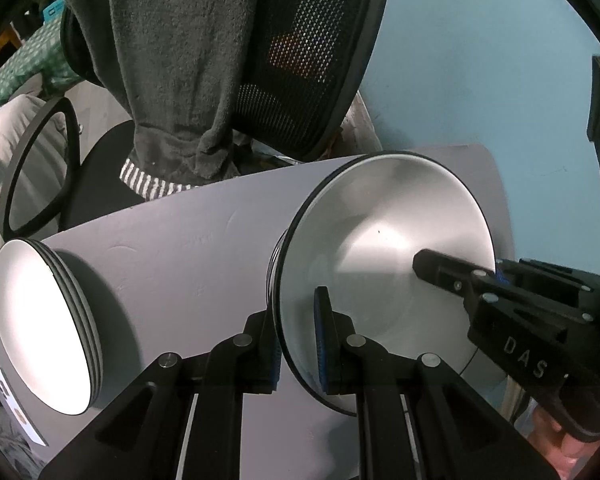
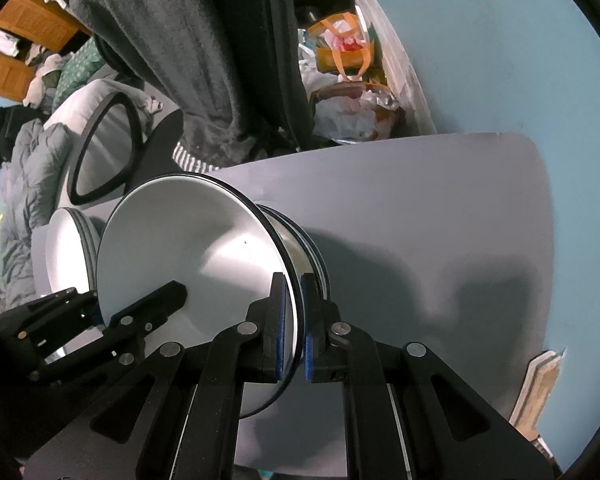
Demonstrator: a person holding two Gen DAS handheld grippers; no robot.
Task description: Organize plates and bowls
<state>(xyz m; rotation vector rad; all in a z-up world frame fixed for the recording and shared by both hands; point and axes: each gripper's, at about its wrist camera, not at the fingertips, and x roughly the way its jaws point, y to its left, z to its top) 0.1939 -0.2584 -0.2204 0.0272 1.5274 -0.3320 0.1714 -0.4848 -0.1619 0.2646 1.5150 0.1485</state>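
Note:
A white bowl with a black rim (image 1: 384, 264) sits on top of a stack of bowls (image 2: 316, 260) on the grey table (image 1: 188, 256). My left gripper (image 1: 300, 344) is shut on the bowl's near rim. My right gripper (image 2: 292, 332) is shut on the opposite rim of the same bowl (image 2: 192, 248); it shows in the left wrist view (image 1: 452, 272) with one finger inside the bowl. A stack of white plates (image 1: 48, 328) lies to the left on the table, also in the right wrist view (image 2: 68, 248).
A black mesh office chair (image 1: 308, 60) with a grey towel (image 1: 172, 68) draped over it stands behind the table. Bags and clutter (image 2: 348, 80) lie by the blue wall. Bedding (image 2: 24, 168) lies at left.

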